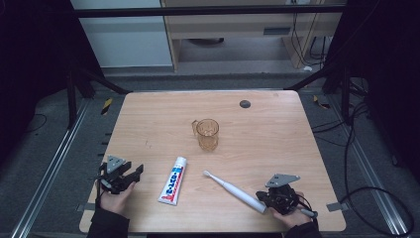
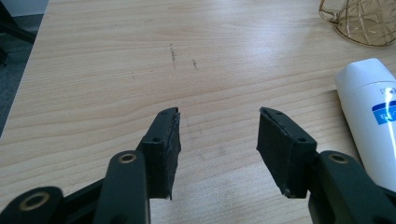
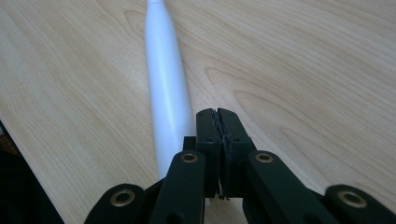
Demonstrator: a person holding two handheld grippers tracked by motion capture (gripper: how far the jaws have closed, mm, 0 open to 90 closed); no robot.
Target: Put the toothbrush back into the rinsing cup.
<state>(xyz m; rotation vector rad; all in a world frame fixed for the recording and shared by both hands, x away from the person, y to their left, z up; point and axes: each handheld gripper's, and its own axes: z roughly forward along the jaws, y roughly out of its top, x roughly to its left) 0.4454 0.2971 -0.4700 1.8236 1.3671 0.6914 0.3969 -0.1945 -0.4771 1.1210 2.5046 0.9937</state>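
Both grippers low at the near edge of the table, neither holding anything.

The right gripper [image 3: 218, 114] has its jaws pressed together, empty, with the toothbrush [image 3: 166, 88] lying just beside its left finger, perhaps touching. Closed like that it can't take the handle; pushing on would likely roll the brush away. The left gripper [image 2: 218, 128] stands wide open over bare wood, the tube [image 2: 373, 112] off to its right. The high view adds the cup [image 1: 207, 134], well ahead of both; the right gripper view gives the finger-to-handle detail.
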